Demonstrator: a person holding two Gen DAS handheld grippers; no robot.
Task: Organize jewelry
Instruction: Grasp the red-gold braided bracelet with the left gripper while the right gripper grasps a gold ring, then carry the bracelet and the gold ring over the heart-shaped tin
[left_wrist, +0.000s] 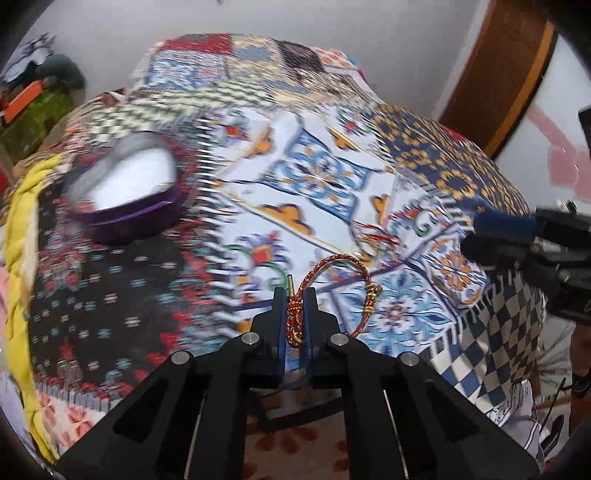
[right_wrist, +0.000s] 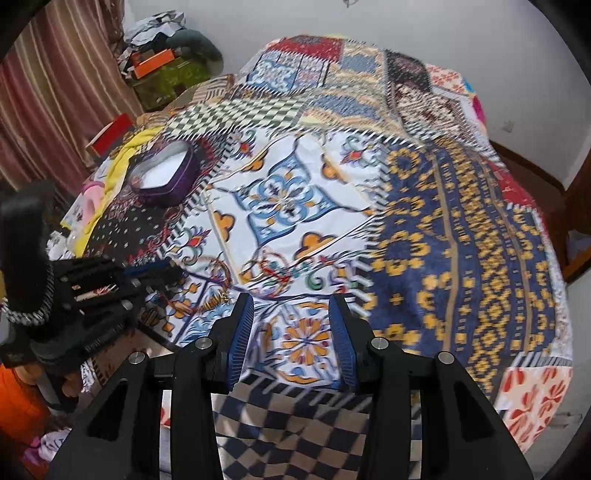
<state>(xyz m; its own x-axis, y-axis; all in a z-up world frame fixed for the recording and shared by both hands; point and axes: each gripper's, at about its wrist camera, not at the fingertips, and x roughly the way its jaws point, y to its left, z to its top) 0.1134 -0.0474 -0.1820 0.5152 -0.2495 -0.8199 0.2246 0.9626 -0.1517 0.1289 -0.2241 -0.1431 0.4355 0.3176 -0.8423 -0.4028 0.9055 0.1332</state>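
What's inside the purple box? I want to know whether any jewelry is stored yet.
The box is open and shows only a white lining. No jewelry is visible in it, though its near wall hides the front of the floor.

A patchwork bedspread (right_wrist: 461, 229) covers the bed, with a striped curtain (right_wrist: 66, 81) beyond its far left corner and an orange box (right_wrist: 153, 61) atop clutter beside that.

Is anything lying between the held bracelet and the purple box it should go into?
Nothing visible. The left tool grips the bracelet; only bare patterned bedspread lies between it and the open purple box.
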